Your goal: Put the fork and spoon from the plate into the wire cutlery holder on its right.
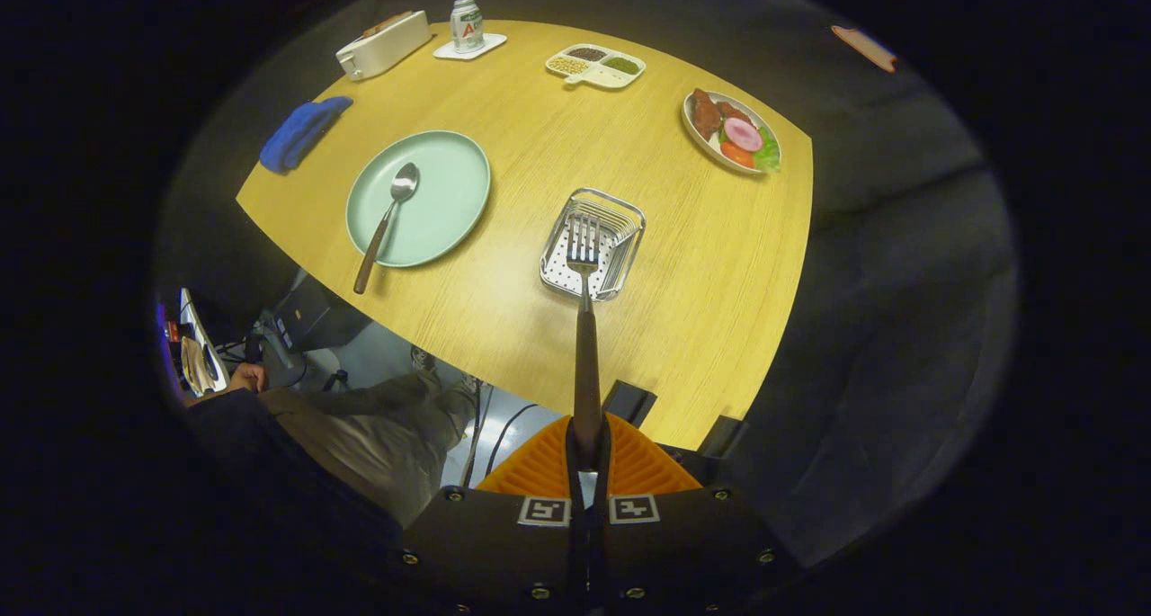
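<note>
- Claw [587, 454] clamped on the fork [584, 328], tines poised over the wire holder [620, 211].
- Fork not yet dropped in.
- Spoon [388, 216] waits on the plate [450, 193].

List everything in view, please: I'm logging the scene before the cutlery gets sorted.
table: 1, light wood, under all.
plate: 1, pale green, left of the holder.
spoon: 1, silver with dark handle, on the plate, handle past its rim.
holder: 1, silver wire, right of the plate.
fork: 1, silver tines, dark handle, tines over the holder.
cloth: 1, blue, far left edge.
can: 1, white and green, on a coaster.
food plate: 1, far right.
divided tray: 1, white, far side.
white box: 1, far left.
hand-held gripper: 1, shut on the fork handle.
</note>
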Motion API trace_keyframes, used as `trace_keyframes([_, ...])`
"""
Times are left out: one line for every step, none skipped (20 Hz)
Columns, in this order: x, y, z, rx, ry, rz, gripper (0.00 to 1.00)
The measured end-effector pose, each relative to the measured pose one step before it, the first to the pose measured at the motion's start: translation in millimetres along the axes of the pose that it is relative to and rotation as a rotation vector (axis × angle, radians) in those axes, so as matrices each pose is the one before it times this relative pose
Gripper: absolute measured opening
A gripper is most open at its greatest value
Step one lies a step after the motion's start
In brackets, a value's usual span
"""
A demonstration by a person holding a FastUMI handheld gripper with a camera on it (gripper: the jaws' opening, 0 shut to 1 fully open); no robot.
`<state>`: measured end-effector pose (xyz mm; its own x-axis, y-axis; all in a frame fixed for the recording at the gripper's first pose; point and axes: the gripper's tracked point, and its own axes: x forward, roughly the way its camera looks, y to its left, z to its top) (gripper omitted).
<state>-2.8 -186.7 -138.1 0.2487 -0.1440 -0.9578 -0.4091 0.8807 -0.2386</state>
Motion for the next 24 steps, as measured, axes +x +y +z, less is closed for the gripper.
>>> trace_keyframes([3.99, -1.12, 0.23, 0.00315, 0.01163, 0.00431, 0.02])
trace_keyframes([3.42, -0.3, 1.3, 0.00562, 0.0126, 0.00719, 0.02])
trace_keyframes([4.26, 0.08, 0.17, -0.00122, 0.01543, 0.00582, 0.02])
trace_keyframes([4.04, 0.44, 2.05, -0.00666, 0.01333, 0.00654, 0.02])
trace_keyframes([3.65, -0.02, 2.31, -0.00394, 0.01289, 0.00477, 0.02])
trace_keyframes([4.21, -0.25, 2.72, -0.0053, 0.01464, -0.00042, 0.02])
trace_keyframes([3.93, -0.62, 1.22, -0.00634, 0.01457, -0.00243, 0.02])
trace_keyframes([3.48, 0.85, 1.96, -0.00818, 0.01848, 0.00447, 0.02])
trace_keyframes([3.34, 0.78, 1.97, -0.00218, 0.01768, 0.00701, 0.02])
trace_keyframes([1.28, -0.18, 2.55, -0.00014, 0.00749, 0.00252, 0.02])
trace_keyframes([0.21, -0.38, 3.67, 0.00558, 0.00273, -0.00036, 0.02])
trace_keyframes([1.63, -0.48, 5.45, 0.00105, 0.00129, 0.00107, 0.02])
trace_keyframes([0.11, 1.69, 1.56, 0.00805, 0.01084, 0.0121, 0.02])
trace_keyframes([-1.02, 0.72, 2.24, 0.00892, 0.01057, 0.01271, 0.06])
trace_keyframes([0.48, 1.46, 2.49, 0.00874, 0.00424, 0.01552, 0.06])
trace_keyframes([-0.94, 0.88, 4.35, 0.01297, -0.00131, 0.01259, 0.07])
trace_keyframes([-0.11, 0.2, 2.03, 0.01159, -0.0029, 0.00724, 0.09])
trace_keyframes([-1.64, -0.18, 2.94, 0.00458, -0.00475, 0.00488, 0.09])
trace_keyframes([-2.83, 0.28, 2.21, 0.00529, -0.00792, 0.00234, 0.09])
trace_keyframes([-2.65, -0.17, 3.81, 0.00404, -0.01129, 0.00226, 0.11])
trace_keyframes([-2.01, -0.63, 2.43, 0.00687, -0.01321, 0.00146, 0.12])
trace_keyframes([-3.1, -1.68, 2.61, 0.00901, -0.01295, -0.00029, 0.12])
trace_keyframes([-2.43, -1.66, 2.7, 0.00688, -0.01808, -0.00187, 0.12])
trace_keyframes([-4.11, -1.42, 1.97, 0.0118, -0.01331, 0.00035, 0.12])
